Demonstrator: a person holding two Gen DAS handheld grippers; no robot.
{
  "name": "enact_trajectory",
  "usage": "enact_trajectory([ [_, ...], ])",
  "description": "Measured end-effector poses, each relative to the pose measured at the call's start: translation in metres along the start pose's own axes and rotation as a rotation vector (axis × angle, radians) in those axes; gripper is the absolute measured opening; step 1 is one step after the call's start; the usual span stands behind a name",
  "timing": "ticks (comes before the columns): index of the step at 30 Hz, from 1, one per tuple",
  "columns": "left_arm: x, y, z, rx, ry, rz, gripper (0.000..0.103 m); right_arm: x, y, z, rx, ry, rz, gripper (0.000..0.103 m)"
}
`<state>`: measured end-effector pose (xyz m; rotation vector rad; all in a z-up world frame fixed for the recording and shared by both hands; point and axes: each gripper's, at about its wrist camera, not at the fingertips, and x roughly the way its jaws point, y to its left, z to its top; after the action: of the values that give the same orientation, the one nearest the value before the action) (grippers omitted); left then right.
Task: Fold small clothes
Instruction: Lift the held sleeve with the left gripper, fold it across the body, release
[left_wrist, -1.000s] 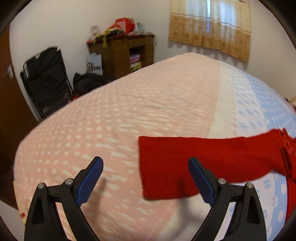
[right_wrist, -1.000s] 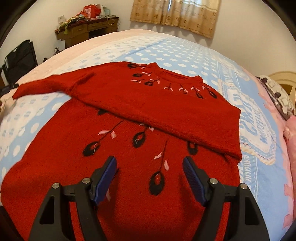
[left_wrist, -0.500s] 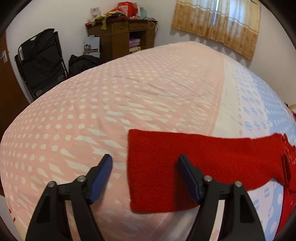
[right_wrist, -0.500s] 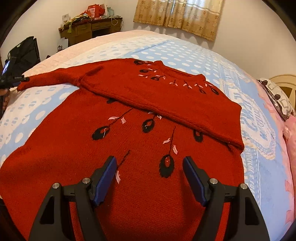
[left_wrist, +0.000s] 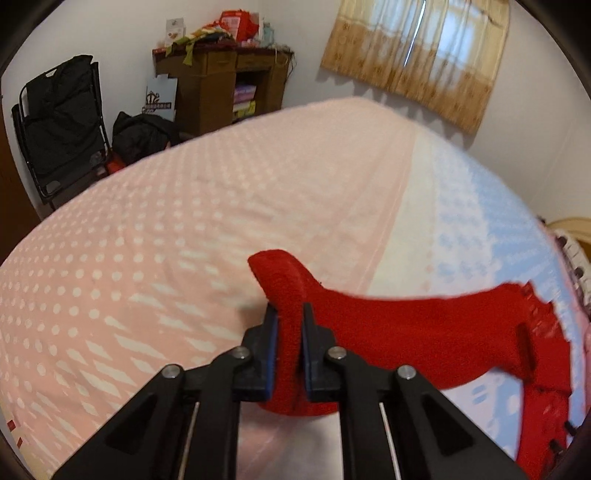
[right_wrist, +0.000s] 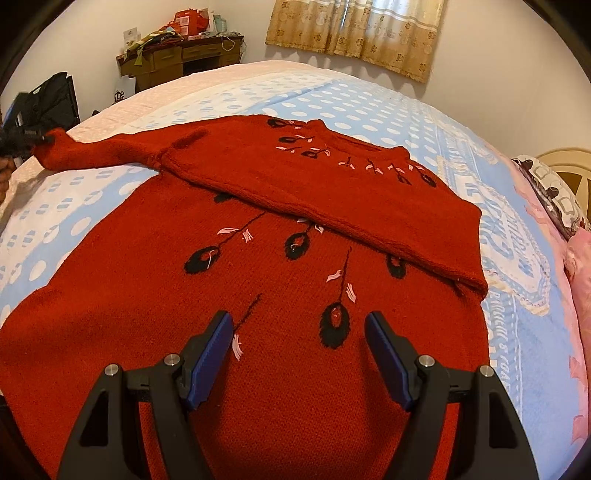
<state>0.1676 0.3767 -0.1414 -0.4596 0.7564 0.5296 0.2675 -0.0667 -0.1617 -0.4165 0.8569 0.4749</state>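
A red knitted sweater (right_wrist: 295, 295) with black and pink flower stitching lies spread on the bed, its top part folded down over the body. Its left sleeve (left_wrist: 406, 332) stretches out to the left. My left gripper (left_wrist: 290, 325) is shut on the sleeve's cuff end and lifts it off the bedspread; it shows far left in the right wrist view (right_wrist: 22, 138). My right gripper (right_wrist: 298, 347) is open and empty, hovering over the sweater's lower body.
The bed has a pink dotted bedspread (left_wrist: 147, 258) on the left and a blue dotted one (right_wrist: 369, 110) on the right. A wooden cabinet (left_wrist: 221, 85) and black bags (left_wrist: 62, 122) stand by the far wall. Pillows (right_wrist: 554, 192) lie at the right.
My left gripper moved onto the sleeve's cuff, shut on it and raised it off the bed. My right gripper stayed open over the sweater, drawing back slightly.
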Motion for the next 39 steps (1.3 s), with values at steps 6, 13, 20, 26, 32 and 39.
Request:
enact_trajectory([
  [6, -0.034, -0.019, 0.024, -0.014, -0.075, -0.096, 0.011, 0.0, -0.004, -0.001, 0.017, -0.002, -0.002, 0.074],
  [13, -0.064, -0.054, 0.039, 0.009, -0.123, -0.206, 0.011, -0.003, -0.006, -0.003, 0.034, -0.017, -0.003, 0.074],
  [20, -0.083, -0.09, 0.043, 0.045, -0.143, -0.283, 0.011, -0.006, -0.009, -0.004, 0.052, -0.027, 0.009, 0.074],
  [26, -0.102, -0.133, 0.045, 0.104, -0.167, -0.336, 0.011, -0.014, -0.012, -0.004, 0.069, -0.044, 0.017, 0.074],
  [32, -0.114, -0.17, 0.052, 0.136, -0.19, -0.387, 0.011, -0.03, -0.01, -0.009, 0.072, -0.073, 0.037, 0.074],
  [39, -0.134, -0.207, 0.057, 0.182, -0.225, -0.441, 0.011, -0.033, -0.012, -0.014, 0.084, -0.087, 0.026, 0.074],
])
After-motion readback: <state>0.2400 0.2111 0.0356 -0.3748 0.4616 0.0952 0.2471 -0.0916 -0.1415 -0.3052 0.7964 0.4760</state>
